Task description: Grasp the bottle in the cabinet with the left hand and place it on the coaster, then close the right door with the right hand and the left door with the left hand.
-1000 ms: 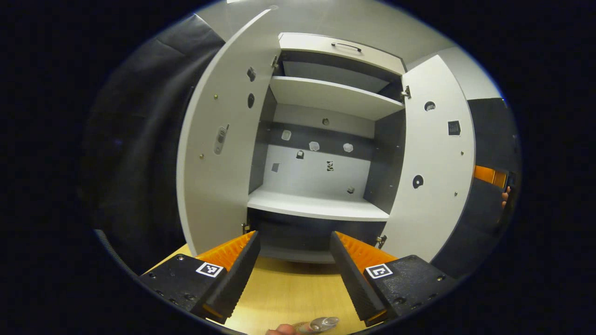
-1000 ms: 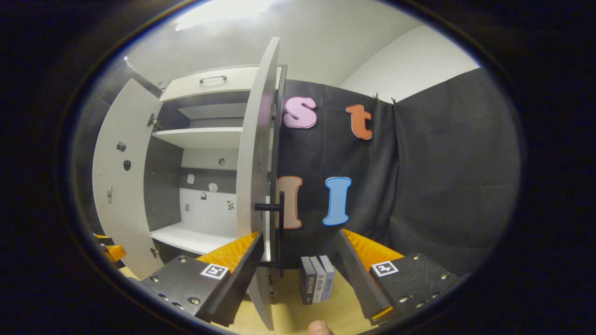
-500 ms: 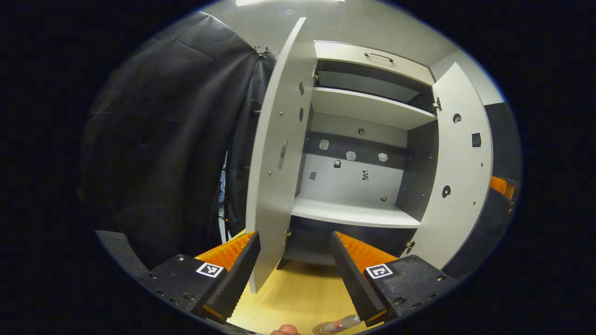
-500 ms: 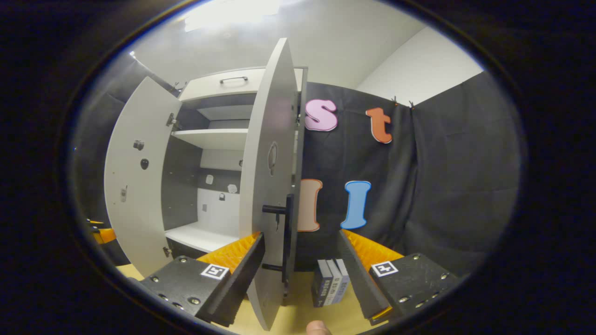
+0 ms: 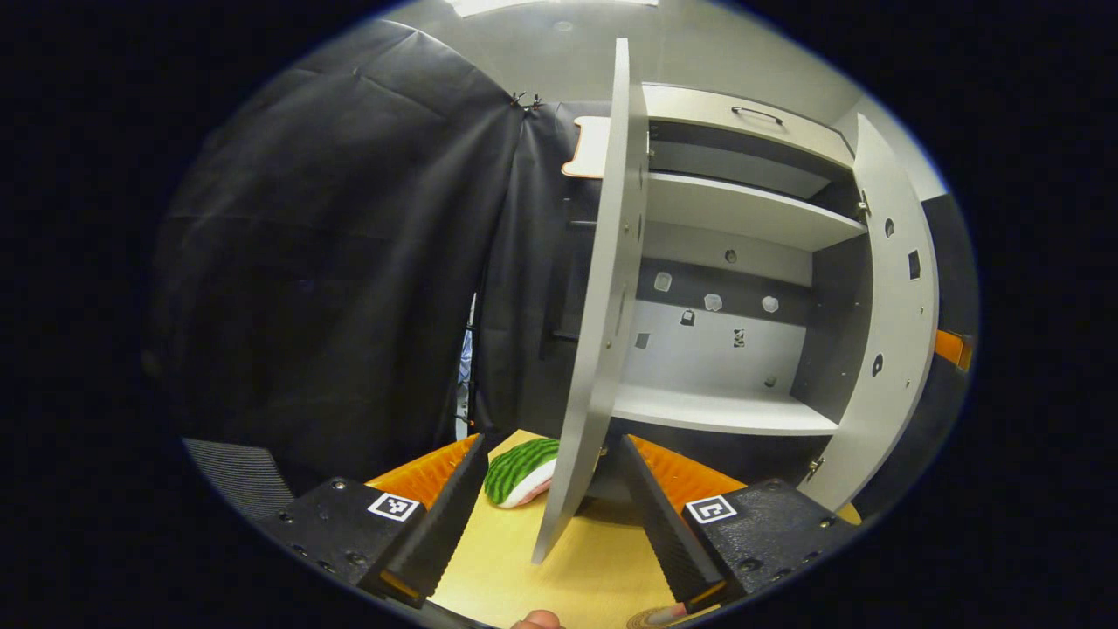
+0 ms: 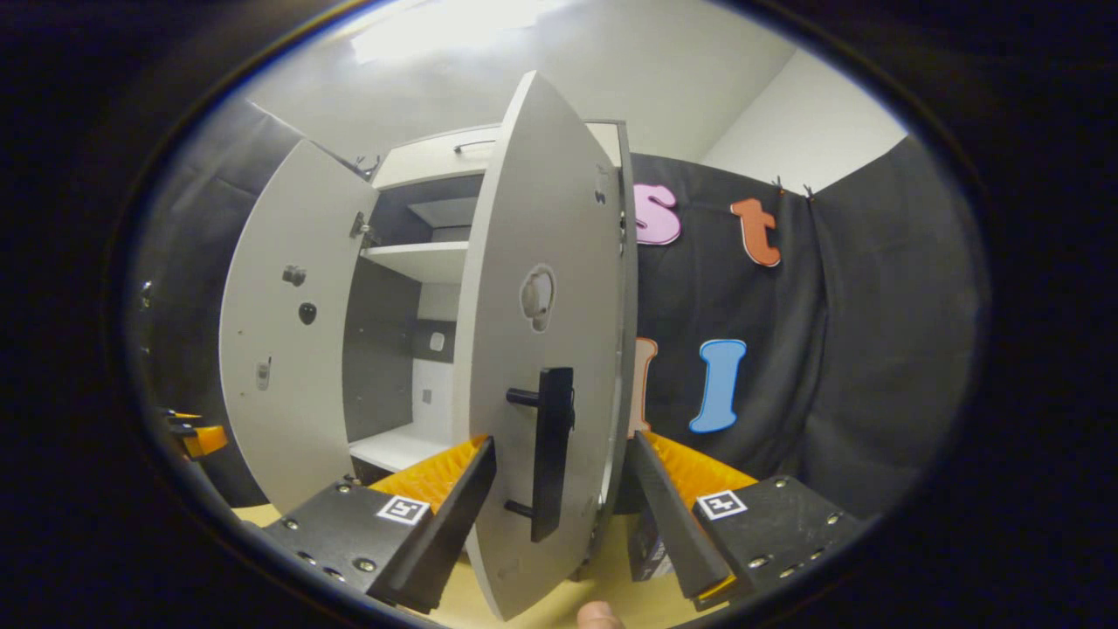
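Note:
The white cabinet [image 5: 725,411] stands with both doors ajar and bare shelves. In the left gripper view my left gripper [image 5: 552,444] is open, and the left door [image 5: 603,288] shows edge-on between its fingers. At the bottom edge lies the round coaster [image 5: 645,621], with a sliver of the bottle [image 5: 671,612] on it. In the right gripper view my right gripper [image 6: 563,441] is open. The right door [image 6: 541,262] turns its outer face to it, and the black handle [image 6: 553,450] sits between the fingers. The left door [image 6: 279,349] stands open beyond.
A watermelon-slice toy [image 5: 522,472] lies on the wooden table [image 5: 507,559] left of the left door. Upright books [image 6: 651,552] stand behind my right finger. The right door [image 5: 891,332] shows at the right of the left gripper view. Black cloth hangs on both sides.
The right door has swung partway towards shut, turning its handle side to my right gripper. The left gripper's view has swung left, so the left door now shows edge-on between its fingers.

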Tool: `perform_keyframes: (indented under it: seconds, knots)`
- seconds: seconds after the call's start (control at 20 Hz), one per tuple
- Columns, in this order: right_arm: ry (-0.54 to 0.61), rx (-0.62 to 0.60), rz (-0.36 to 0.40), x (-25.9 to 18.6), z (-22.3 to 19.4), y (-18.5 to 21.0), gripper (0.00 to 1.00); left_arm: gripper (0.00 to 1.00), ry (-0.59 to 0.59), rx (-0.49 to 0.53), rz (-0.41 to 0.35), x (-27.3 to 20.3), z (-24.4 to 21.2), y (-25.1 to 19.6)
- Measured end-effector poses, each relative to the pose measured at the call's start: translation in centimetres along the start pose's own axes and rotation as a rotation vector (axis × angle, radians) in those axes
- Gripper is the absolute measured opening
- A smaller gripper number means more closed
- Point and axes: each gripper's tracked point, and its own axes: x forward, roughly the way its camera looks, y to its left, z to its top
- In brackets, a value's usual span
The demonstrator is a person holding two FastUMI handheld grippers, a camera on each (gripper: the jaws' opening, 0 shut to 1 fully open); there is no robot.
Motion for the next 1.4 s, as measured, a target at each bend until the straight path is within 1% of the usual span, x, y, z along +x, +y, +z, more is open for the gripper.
perform_keyframes:
  seconds: [0.05, 0.1, 0.2, 0.25, 0.3, 0.45, 0.55, 0.65, 0.7, 0.8, 0.85, 0.9, 1.05, 1.1, 1.15, 1.4]
  knots:
    - [0.000, -0.003, 0.002, 0.2, 0.1, 0.3, 0.96, 0.95, -0.002, -0.001, 0.007, 0.3, 0.0, 0.4]
    - [-0.001, -0.002, 0.005, 0.5, 0.2, 0.5, 0.93, 0.95, -0.005, -0.002, 0.015, 0.5, 0.1, 0.7]
    - [0.001, 0.001, 0.012, 1.0, 0.0, 1.1, 0.93, 0.95, -0.017, -0.008, 0.024, 1.0, 0.4, 1.5]
    - [0.000, 0.000, 0.015, 1.3, 0.0, 1.5, 0.95, 0.95, -0.021, -0.010, 0.032, 1.2, 0.5, 2.0]
    - [-0.002, -0.002, 0.020, 1.5, 0.1, 1.9, 0.93, 0.95, -0.024, -0.013, 0.039, 1.5, 0.5, 2.5]
    - [-0.004, -0.006, 0.046, 2.2, 0.1, 3.5, 0.93, 0.95, -0.019, -0.021, 0.056, 2.1, 0.2, 3.7]
    - [-0.006, 0.013, 0.068, 2.3, 0.2, 4.9, 0.93, 0.95, -0.014, -0.028, 0.058, 2.5, -0.1, 4.1]
    - [-0.004, 0.036, 0.081, 2.6, 0.3, 5.8, 0.93, 0.95, -0.010, -0.033, 0.057, 3.0, -0.3, 4.3]
    - [-0.003, 0.045, 0.087, 2.7, 0.3, 6.2, 0.95, 0.95, -0.008, -0.034, 0.054, 3.1, -0.4, 4.3]
    - [0.000, 0.055, 0.092, 2.7, 0.3, 6.4, 0.95, 0.95, -0.004, -0.035, 0.048, 3.6, -0.5, 4.4]
    - [0.001, 0.054, 0.090, 2.6, 0.2, 6.2, 0.95, 0.95, -0.002, -0.034, 0.043, 3.7, -0.6, 4.4]
    - [0.003, 0.052, 0.087, 2.7, 0.1, 6.5, 0.93, 0.95, 0.000, -0.032, 0.039, 3.9, -0.6, 4.4]
    - [0.011, 0.047, 0.075, 2.7, -0.3, 6.6, 0.93, 0.95, 0.006, -0.025, 0.025, 4.2, -0.6, 4.3]
    - [0.012, 0.045, 0.072, 2.6, -0.3, 6.6, 0.95, 0.95, 0.009, -0.023, 0.020, 4.2, -0.7, 4.3]
    - [0.013, 0.042, 0.069, 2.6, -0.4, 6.7, 0.93, 0.95, 0.011, -0.021, 0.015, 4.3, -0.7, 4.3]
    - [0.018, 0.035, 0.063, 2.3, -0.8, 7.4, 0.93, 0.95, 0.020, -0.010, -0.004, 5.3, -0.7, 4.0]
